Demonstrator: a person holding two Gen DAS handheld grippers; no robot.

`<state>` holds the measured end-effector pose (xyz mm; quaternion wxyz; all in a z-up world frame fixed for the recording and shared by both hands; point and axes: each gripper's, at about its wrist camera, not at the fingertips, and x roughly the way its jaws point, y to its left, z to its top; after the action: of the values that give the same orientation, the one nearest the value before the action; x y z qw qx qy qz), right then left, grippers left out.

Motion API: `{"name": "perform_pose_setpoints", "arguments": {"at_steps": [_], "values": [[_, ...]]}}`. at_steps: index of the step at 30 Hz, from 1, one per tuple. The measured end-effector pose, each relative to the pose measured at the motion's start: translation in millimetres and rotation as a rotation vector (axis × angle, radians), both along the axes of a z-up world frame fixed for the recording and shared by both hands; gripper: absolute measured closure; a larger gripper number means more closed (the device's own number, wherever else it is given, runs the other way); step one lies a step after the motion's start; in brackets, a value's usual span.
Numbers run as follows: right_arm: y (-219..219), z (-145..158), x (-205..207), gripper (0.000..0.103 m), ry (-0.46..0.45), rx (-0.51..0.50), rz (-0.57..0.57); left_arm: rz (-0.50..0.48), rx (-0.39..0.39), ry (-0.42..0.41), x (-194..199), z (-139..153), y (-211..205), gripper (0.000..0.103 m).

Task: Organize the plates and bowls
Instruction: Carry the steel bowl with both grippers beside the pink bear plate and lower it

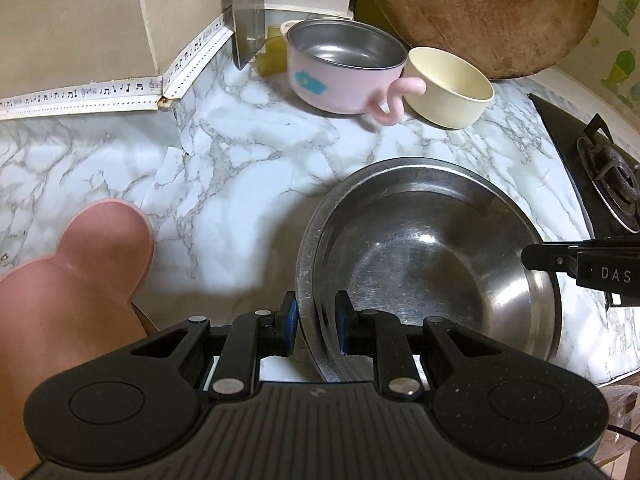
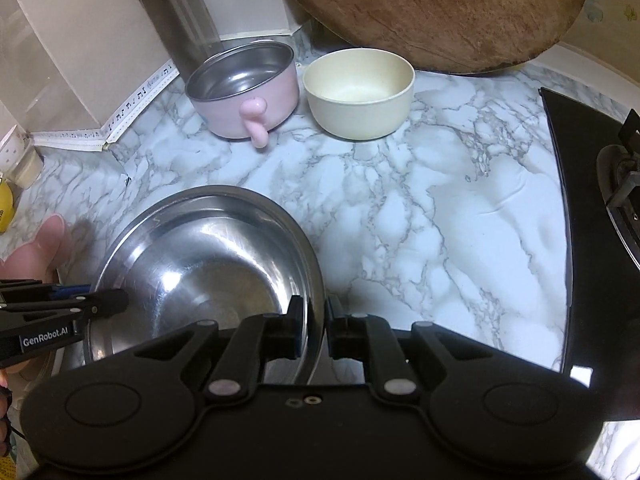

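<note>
Left gripper [image 1: 314, 322] clamped on near-left rim of big steel bowl [image 1: 424, 256], one pad inside the wall, one outside. Right gripper [image 2: 316, 326] clamped likewise on opposite rim. Steel bowl held between both, over front part of marble worktop [image 2: 440, 208], toward its left half; resting or just clear of surface — cannot tell. Pink handled bowl [image 2: 244, 92] and cream bowl [image 2: 358, 96] just beside each other at back of worktop, under leaning round wooden board [image 2: 432, 12]. Stove [image 2: 592, 216] along right edge. Best handling, by judgement: keep both grips level and matched, move as one so thin rim does not twist or slip; set down flat near the back pair, loosen both together. Pink rounded object [image 1: 72, 280] at left front of worktop: cut off, identity unclear. Bowl underside and near worktop edge hidden behind gripper bodies.
</note>
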<state>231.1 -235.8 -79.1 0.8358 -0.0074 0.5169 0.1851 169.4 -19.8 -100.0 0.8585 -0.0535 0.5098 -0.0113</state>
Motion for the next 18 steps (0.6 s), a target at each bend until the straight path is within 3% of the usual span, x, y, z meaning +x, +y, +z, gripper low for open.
{"name": "perform_pose_setpoints", "arguments": {"at_steps": [7,18], "values": [[0.7,-0.4,1.6,0.08,0.015,0.011,0.0,-0.006,-0.017,0.036,3.5,-3.3,2.2,0.085],[-7.5,17.5,1.5,0.076,-0.02,0.03,0.007,-0.019,-0.015,0.001,-1.8,12.4,11.8,0.084]]}}
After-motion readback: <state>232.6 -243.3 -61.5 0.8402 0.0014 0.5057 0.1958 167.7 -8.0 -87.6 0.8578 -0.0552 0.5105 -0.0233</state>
